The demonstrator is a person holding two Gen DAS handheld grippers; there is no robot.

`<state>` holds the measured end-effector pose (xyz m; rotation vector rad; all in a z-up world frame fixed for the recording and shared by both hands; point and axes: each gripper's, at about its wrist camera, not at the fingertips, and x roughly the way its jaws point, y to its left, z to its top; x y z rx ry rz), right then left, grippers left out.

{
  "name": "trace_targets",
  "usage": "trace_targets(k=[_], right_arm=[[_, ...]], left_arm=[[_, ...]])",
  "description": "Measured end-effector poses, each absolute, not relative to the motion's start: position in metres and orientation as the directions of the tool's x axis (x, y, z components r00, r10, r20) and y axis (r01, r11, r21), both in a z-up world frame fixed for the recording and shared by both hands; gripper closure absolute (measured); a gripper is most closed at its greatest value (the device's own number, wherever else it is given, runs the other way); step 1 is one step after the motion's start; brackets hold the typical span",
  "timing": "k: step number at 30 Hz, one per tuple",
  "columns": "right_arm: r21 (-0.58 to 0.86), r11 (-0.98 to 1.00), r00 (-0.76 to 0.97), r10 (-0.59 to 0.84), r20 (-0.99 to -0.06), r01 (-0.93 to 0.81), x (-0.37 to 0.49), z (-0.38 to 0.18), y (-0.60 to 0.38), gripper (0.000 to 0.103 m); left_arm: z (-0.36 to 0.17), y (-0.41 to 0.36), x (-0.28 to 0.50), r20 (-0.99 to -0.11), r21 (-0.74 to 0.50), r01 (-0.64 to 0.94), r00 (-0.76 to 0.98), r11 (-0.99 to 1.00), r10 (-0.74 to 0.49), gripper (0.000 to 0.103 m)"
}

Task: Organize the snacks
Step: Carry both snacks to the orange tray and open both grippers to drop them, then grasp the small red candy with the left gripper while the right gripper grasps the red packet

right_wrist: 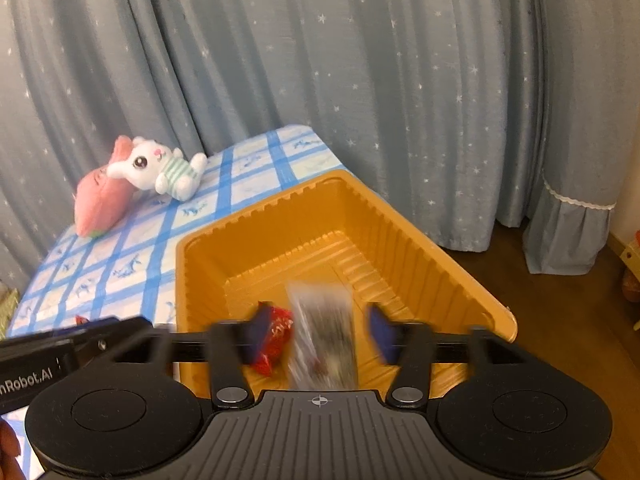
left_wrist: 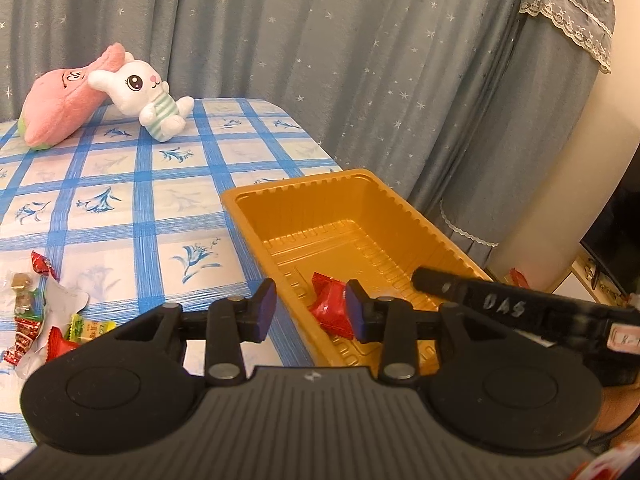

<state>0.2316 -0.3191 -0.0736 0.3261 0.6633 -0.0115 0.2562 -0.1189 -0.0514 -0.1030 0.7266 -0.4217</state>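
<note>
A gold plastic tray (left_wrist: 404,216) (right_wrist: 224,240) stands at the table's right edge. A red snack packet (left_wrist: 330,304) (right_wrist: 276,336) lies in its near end. My left gripper (left_wrist: 311,310) is open and empty over the tray's near left rim. My right gripper (right_wrist: 316,336) is open above the tray; a blurred clear-wrapped snack (right_wrist: 322,340) sits loose between its fingers, touching neither pad. Several loose wrapped snacks (left_wrist: 36,320) lie on the tablecloth at the left. The right gripper's body (left_wrist: 520,308) shows at the tray's right side.
A blue-checked tablecloth (left_wrist: 120,200) covers the table. A white plush rabbit (left_wrist: 148,96) (right_wrist: 160,168) and a pink plush (left_wrist: 60,108) (right_wrist: 100,204) lie at the far end. Grey starred curtains (left_wrist: 320,40) hang behind. Wooden floor (right_wrist: 568,320) lies to the right.
</note>
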Motion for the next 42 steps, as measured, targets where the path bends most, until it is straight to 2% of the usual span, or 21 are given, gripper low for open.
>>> trace_targets(k=[8, 19, 27, 42], right_arm=[[0.341, 0.927, 0.823, 0.069, -0.564, 0.156, 0.213, -0.065, -0.326, 0.032], [0.331, 0.936, 0.827, 0.091, -0.554, 0.119, 0.181, -0.052, -0.287, 0.032], [0.312, 0.95, 0.816, 0.154, -0.557, 0.034, 0.164, -0.057, -0.242, 0.032], [0.274, 0.953, 0.771, 0.27, -0.576, -0.129, 0.156, -0.073, -0.176, 0.032]], left_arm=[[-0.045, -0.102, 0.242, -0.616, -0.223, 0.318, 0.687, 0.921, -0.386, 0.068], [-0.032, -0.068, 0.212, -0.6, -0.196, 0.277, 0.725, 0.941, -0.339, 0.063], [-0.03, -0.026, 0.182, -0.594, -0.163, 0.218, 0.757, 0.962, -0.273, 0.057], [-0.053, 0.058, 0.149, -0.631, -0.111, 0.07, 0.766, 0.991, -0.124, 0.055]])
